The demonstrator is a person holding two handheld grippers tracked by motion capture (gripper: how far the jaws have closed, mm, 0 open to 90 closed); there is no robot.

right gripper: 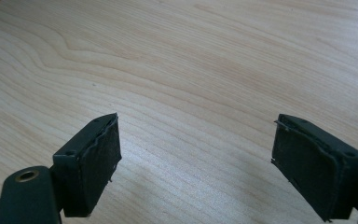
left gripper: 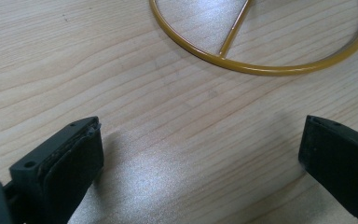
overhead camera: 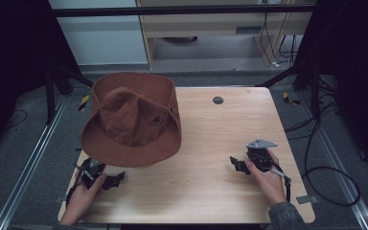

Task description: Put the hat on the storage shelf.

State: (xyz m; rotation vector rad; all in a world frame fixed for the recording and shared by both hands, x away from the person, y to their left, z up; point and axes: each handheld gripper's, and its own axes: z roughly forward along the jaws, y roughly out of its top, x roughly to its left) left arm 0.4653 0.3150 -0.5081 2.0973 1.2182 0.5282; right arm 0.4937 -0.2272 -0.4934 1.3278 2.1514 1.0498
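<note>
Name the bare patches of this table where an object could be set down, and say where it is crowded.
Free: the wide strip of table between the left gripper and the right gripper, and the far right part beyond the round grey insert. Crowded: the far left, where the brown hat sits above a yellow wire ring.

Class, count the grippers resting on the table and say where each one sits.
2. The left gripper lies at the near left, just below the brown hat. The right gripper lies at the near right. Both are held open.
</note>
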